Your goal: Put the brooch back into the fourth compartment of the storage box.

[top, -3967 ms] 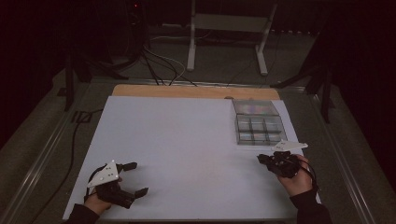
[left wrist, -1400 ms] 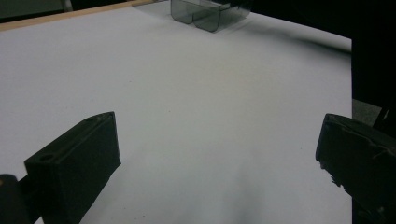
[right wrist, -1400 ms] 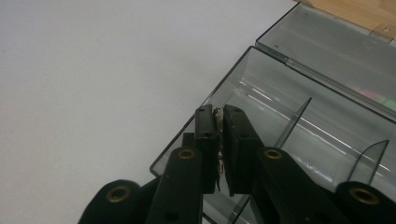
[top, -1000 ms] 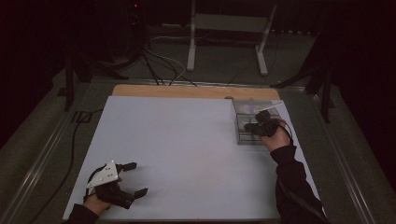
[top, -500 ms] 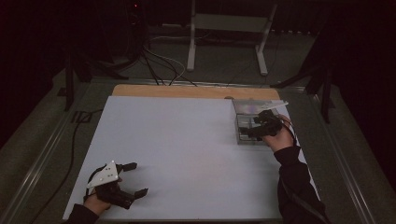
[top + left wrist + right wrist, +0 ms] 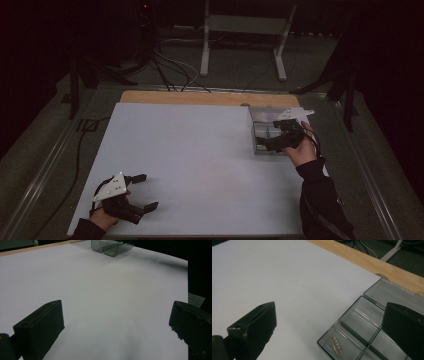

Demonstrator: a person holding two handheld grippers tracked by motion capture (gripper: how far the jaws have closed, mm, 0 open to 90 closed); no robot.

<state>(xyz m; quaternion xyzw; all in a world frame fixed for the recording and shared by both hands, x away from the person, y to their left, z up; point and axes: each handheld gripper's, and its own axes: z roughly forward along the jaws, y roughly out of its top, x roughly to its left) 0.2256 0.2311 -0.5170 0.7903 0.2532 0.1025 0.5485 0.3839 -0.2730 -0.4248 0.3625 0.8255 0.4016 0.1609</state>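
Note:
A clear plastic compartment box sits at the table's far right, also seen as the box and the box. A small gold safety pin lies in its near corner compartment. My right gripper hovers just over the box; its jaws have just been opening and now stand wide, nothing between them. In the right gripper view, my right gripper frames the pin's compartment from above. My left gripper rests open near the front left corner, also shown as the left gripper over bare white surface.
A white sheet covers the table, with a wooden strip along the far edge. The box's clear lid lies open toward that strip. Cables and a metal stand are on the floor beyond.
The right hand went from the front right of the table to the box, then lifted slightly with its jaws spreading. The left hand has not moved.

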